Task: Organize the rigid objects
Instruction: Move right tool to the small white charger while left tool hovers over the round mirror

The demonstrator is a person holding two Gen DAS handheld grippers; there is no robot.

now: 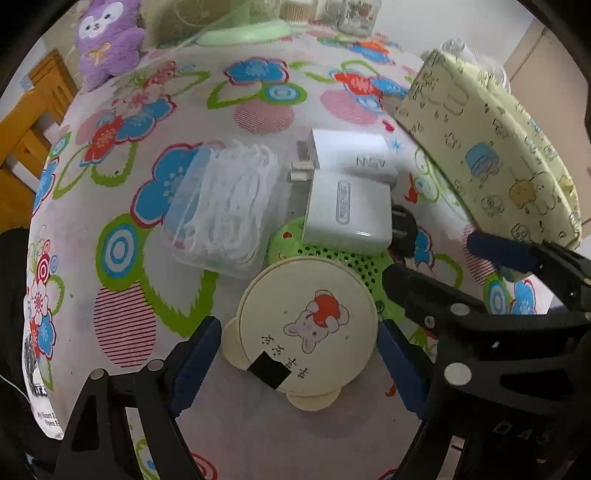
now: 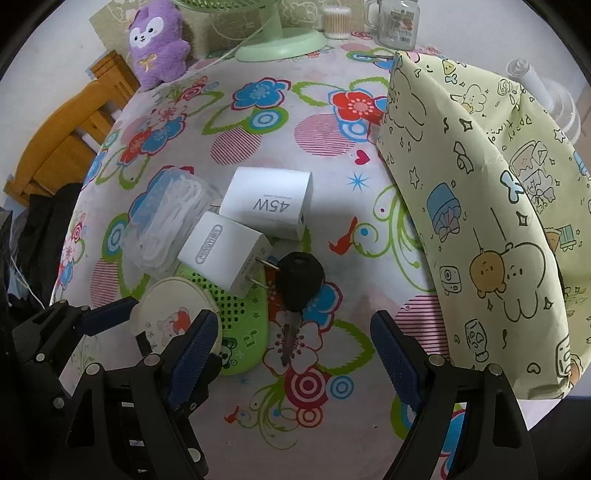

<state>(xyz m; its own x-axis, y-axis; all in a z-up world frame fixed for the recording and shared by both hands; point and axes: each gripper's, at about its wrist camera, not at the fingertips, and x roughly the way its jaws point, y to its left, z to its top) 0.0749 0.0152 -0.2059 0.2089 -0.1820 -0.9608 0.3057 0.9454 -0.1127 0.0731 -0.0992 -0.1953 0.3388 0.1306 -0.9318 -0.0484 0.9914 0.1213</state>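
Note:
A round cream mirror with a bunny picture lies on the flowered tablecloth, partly over a green perforated item. My left gripper is open, its blue pads on either side of the mirror. Two white chargers and a clear box of floss picks lie behind. A black-headed key lies in front of my open, empty right gripper. The right gripper also shows in the left wrist view.
A yellow-green cartoon-print bag stands at the right. A purple plush toy, a green fan base, a cotton swab jar and a glass mug stand at the back. A wooden chair is at the left.

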